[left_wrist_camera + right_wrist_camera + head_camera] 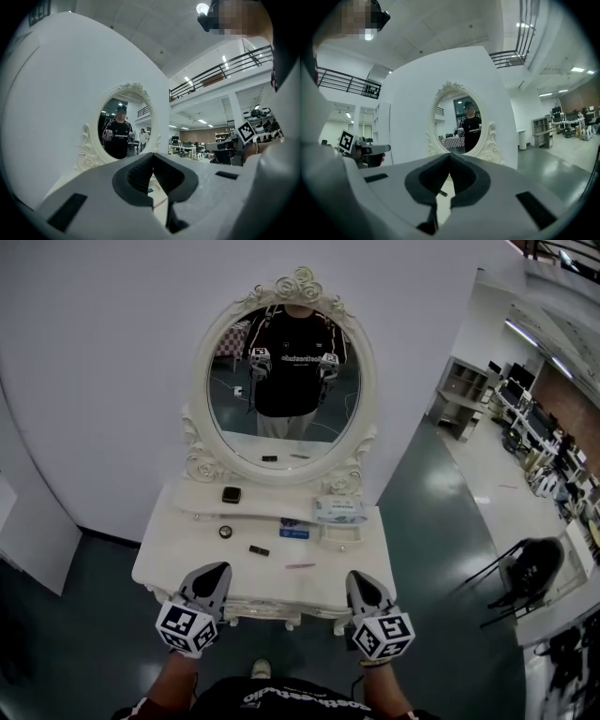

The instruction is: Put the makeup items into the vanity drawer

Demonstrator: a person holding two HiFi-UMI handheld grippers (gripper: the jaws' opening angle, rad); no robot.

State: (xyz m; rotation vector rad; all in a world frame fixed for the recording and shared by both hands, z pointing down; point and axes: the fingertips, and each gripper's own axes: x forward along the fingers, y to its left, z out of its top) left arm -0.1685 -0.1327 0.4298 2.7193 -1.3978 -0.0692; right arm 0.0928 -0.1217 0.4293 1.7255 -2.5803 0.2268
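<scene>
On the white vanity top lie a small round pot, a black lipstick, a pink pencil and a blue box. A black compact sits on the raised shelf under the oval mirror. The drawer front below the top looks closed. My left gripper hovers over the front left edge, shut and empty. My right gripper hovers over the front right edge, its tips touching with nothing held. The lipstick shows through the right gripper's gap.
A pale tissue pack and a small white tray stand at the right of the top. The white wall backs the vanity. A dark chair stands on the green floor to the right. My shoe is just before the vanity.
</scene>
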